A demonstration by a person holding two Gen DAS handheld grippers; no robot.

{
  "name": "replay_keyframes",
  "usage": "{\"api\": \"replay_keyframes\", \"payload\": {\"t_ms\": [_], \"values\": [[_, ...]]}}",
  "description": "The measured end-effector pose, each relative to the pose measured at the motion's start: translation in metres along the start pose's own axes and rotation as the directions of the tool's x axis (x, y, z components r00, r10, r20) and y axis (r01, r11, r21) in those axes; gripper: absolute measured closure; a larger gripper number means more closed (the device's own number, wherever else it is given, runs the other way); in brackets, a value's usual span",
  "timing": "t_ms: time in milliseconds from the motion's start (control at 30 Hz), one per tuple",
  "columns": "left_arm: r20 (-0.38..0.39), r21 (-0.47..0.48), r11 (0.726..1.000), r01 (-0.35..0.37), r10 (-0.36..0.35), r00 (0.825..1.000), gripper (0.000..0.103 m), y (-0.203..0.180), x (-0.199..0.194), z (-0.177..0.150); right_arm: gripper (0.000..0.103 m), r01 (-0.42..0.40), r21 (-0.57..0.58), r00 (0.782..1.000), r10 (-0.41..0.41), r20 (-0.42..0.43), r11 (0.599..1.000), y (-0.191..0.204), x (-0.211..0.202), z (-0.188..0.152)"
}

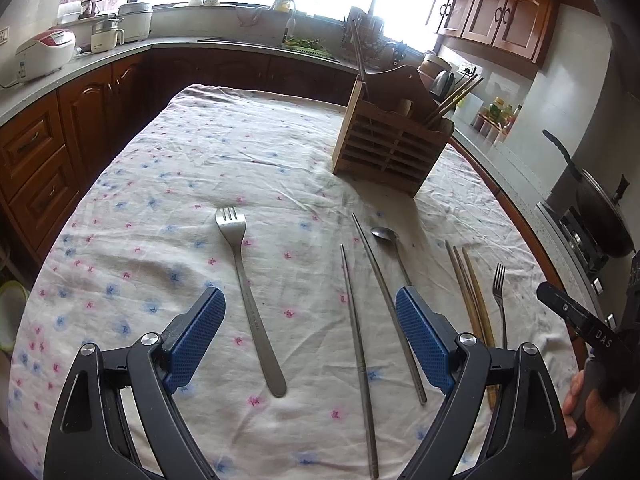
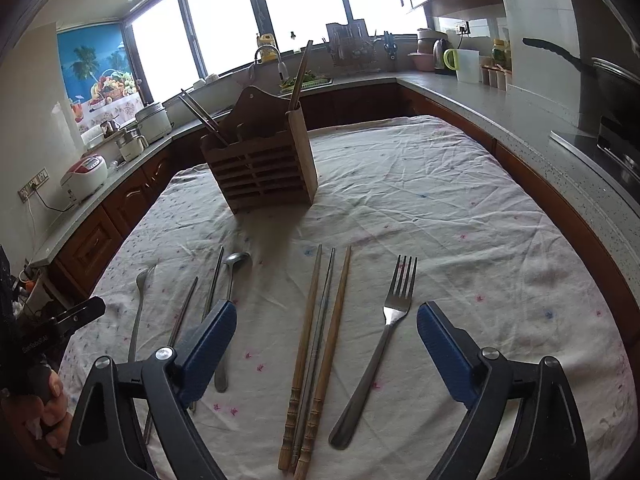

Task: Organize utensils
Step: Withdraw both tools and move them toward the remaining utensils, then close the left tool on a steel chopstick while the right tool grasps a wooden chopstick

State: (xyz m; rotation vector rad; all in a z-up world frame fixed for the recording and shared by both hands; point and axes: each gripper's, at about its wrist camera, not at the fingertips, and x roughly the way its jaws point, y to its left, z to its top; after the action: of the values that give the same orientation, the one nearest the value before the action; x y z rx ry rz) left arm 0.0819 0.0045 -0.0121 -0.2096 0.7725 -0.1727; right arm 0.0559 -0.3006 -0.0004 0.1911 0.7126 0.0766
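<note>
A wooden utensil holder (image 1: 390,142) (image 2: 264,168) with chopsticks in it stands on the cloth-covered table (image 1: 200,168) (image 2: 440,200). Loose on the cloth lie a steel fork (image 1: 250,300), two metal chopsticks (image 1: 360,332), a spoon (image 1: 390,244) (image 2: 232,280), wooden chopsticks (image 1: 472,300) (image 2: 320,340) and a second fork (image 1: 500,300) (image 2: 380,344). My left gripper (image 1: 310,304) is open and empty above the fork and metal chopsticks. My right gripper (image 2: 326,320) is open and empty above the wooden chopsticks and the second fork.
Kitchen counters with wooden cabinets surround the table. A rice cooker (image 1: 44,54) and pots stand at left, a sink (image 1: 304,46) at the back, a wok on a stove (image 1: 600,208) at right. The other hand-held gripper (image 1: 576,320) (image 2: 68,324) shows at each view's edge.
</note>
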Motion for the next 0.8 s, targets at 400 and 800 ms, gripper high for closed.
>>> {"api": "replay_keyframes", "payload": {"t_ms": [400, 800], "values": [[-0.093, 0.031, 0.998, 0.051, -0.048, 0.994, 0.031, -0.01, 0.036, 0.013, 0.058, -0.042, 0.02, 0.997, 0.043, -0.063, 0.999, -0.003, 0.031, 0.01], [-0.247, 0.109, 0.992, 0.07, -0.041, 0.968, 0.068, -0.03, 0.091, 0.027, 0.081, -0.079, 0.014, 0.987, 0.08, -0.139, 0.997, 0.003, 0.078, 0.027]]}}
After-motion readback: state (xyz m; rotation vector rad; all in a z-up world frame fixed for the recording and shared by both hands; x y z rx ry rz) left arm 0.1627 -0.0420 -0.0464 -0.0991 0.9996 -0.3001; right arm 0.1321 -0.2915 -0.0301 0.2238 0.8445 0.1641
